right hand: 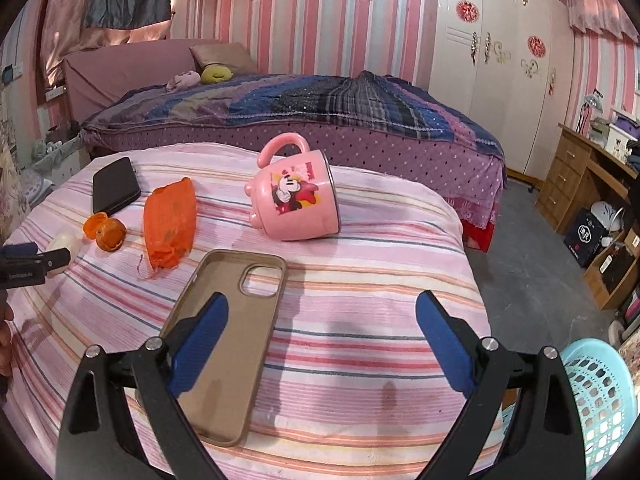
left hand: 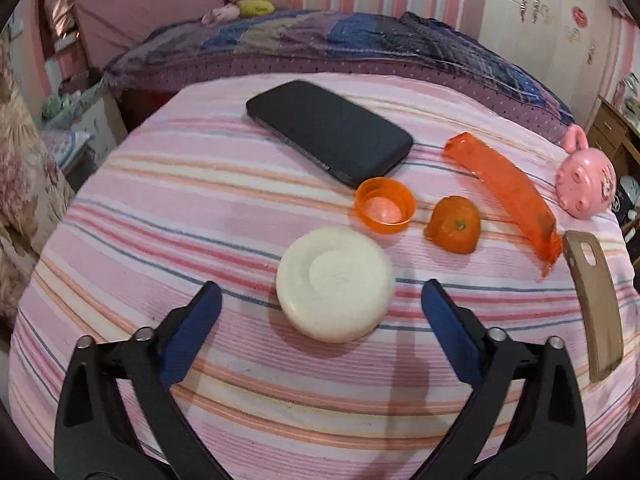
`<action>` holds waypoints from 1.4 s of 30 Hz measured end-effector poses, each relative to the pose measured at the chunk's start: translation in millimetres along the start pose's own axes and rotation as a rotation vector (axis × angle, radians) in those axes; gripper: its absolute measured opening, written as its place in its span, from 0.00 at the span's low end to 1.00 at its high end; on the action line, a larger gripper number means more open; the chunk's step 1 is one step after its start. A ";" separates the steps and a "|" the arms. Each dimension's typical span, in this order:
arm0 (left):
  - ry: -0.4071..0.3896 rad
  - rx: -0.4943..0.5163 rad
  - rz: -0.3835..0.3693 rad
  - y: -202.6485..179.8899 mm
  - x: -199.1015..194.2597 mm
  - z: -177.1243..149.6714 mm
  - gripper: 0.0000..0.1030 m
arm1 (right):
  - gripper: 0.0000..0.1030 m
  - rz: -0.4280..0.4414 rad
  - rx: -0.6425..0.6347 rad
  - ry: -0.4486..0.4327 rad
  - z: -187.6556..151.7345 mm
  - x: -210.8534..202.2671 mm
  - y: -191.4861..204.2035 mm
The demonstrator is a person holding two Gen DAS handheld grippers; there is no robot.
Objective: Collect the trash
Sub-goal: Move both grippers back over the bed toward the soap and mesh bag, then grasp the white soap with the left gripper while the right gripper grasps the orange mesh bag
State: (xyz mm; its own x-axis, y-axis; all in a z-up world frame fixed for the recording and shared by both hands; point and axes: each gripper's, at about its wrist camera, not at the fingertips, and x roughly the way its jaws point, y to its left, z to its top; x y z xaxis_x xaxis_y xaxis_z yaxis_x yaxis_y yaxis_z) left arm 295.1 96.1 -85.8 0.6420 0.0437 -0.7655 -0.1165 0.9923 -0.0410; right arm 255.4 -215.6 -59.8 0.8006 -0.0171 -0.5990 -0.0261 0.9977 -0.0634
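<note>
Beside the phone case (right hand: 230, 344), the blue basket (right hand: 600, 404) is cut off by the picture's edge; the left gripper (right hand: 24, 266) too.

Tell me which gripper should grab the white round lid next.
Left. The left gripper is open and aimed at the white round lid, which lies just ahead of its fingertips. The right gripper hovers open over the phone case, with the lid far off at its view's left edge.
</note>
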 end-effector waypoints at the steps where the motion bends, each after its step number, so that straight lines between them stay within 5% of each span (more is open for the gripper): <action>1: 0.009 -0.007 -0.009 0.9 2.1 -0.1 0.82 | 0.90 0.000 0.002 0.003 -0.3 0.7 -0.3; 7: 0.006 0.034 -0.012 -7.1 4.4 -1.6 0.59 | 0.90 0.005 -0.022 0.011 -1.2 2.8 7.1; 18: -0.040 0.046 0.007 1.1 -11.1 1.2 0.59 | 0.90 0.102 -0.074 0.021 12.3 13.0 53.3; 30: -0.070 -0.067 0.015 48.3 -21.9 9.7 0.59 | 0.89 0.135 -0.190 0.088 35.8 59.6 131.5; 31: -0.075 -0.072 0.014 49.9 -23.3 10.7 0.59 | 0.87 0.138 -0.195 0.099 36.4 62.5 134.4; 35: -0.083 -0.064 0.014 48.3 -25.8 10.3 0.59 | 0.44 0.185 -0.181 0.186 38.5 77.1 137.6; 40: -0.088 -0.043 0.022 43.3 -28.0 10.2 0.59 | 0.23 0.222 -0.148 0.162 38.8 71.8 132.3; 42: -0.094 -0.041 0.020 42.0 -30.5 10.6 0.59 | 0.23 0.212 -0.152 0.127 36.7 61.4 130.0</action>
State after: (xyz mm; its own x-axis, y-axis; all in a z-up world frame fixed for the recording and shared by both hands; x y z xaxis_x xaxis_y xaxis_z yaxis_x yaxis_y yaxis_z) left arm 278.7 137.7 -57.4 0.7074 0.0757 -0.7028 -0.1597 0.9857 -0.0545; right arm 323.1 -84.5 -75.5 0.6866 0.1729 -0.7062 -0.2815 0.9588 -0.0390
